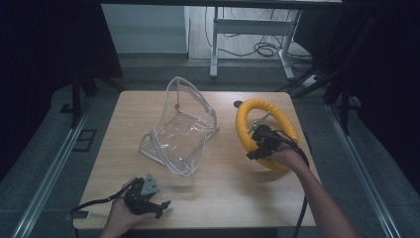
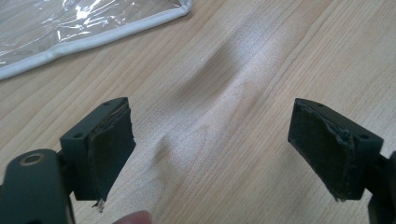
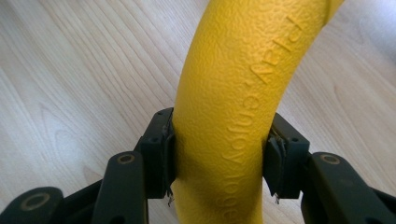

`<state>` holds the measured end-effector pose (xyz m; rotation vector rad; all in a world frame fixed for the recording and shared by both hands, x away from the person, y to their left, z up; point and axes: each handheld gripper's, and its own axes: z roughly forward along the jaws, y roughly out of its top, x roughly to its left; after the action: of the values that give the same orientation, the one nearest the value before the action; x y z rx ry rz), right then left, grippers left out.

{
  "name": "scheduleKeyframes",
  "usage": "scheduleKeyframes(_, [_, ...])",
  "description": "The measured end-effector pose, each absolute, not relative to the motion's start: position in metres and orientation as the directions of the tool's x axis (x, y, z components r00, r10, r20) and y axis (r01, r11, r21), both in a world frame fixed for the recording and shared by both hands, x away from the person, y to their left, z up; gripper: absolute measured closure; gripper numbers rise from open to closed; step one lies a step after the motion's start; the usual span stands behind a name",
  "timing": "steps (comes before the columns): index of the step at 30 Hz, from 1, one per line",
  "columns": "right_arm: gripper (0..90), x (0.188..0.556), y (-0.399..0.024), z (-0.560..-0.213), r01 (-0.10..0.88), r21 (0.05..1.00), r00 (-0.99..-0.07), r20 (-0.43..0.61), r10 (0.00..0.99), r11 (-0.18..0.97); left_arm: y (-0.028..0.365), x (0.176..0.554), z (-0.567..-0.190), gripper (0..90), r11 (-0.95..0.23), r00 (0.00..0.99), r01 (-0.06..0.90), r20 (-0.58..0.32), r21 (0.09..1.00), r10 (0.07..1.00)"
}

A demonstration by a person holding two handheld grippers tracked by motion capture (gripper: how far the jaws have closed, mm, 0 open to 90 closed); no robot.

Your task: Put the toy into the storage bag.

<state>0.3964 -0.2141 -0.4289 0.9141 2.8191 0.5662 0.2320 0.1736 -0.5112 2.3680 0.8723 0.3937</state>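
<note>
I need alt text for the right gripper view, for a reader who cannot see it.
The right gripper is shut on a yellow ring, one black jaw pressing each side of its textured tube. Embossed letters run along the ring, and the wooden table lies behind.

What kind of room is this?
Probably a lab or workshop for recording tests: one wooden table walled in by black curtains, loose cables on the floor behind, and a person holding wired grippers.
</note>
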Motion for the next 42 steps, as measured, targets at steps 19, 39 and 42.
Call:
scheduleKeyframes(19, [50.8,0.384,-0.208,-0.389,0.472,0.553,-0.816,-0.02,0.578,0.686,0.173,0.232,-0.512,14.2,-0.619,0.743,0.494,0.072,0.61,0.665])
scheduleKeyframes(39, [50.7,0.375,-0.209,-0.363,0.424,0.692,-0.817,0.013,0.577,0.584,0.174,0.232,-0.51,14.2,-0.617,0.746,0.493,0.068,0.614,0.663])
scheduleKeyframes(42, [50.7,0.374,-0.208,-0.361,0.421,0.704,-0.817,0.022,0.576,0.571,0.174,0.232,-0.511,14.2,-0.618,0.746,0.493,0.068,0.612,0.662])
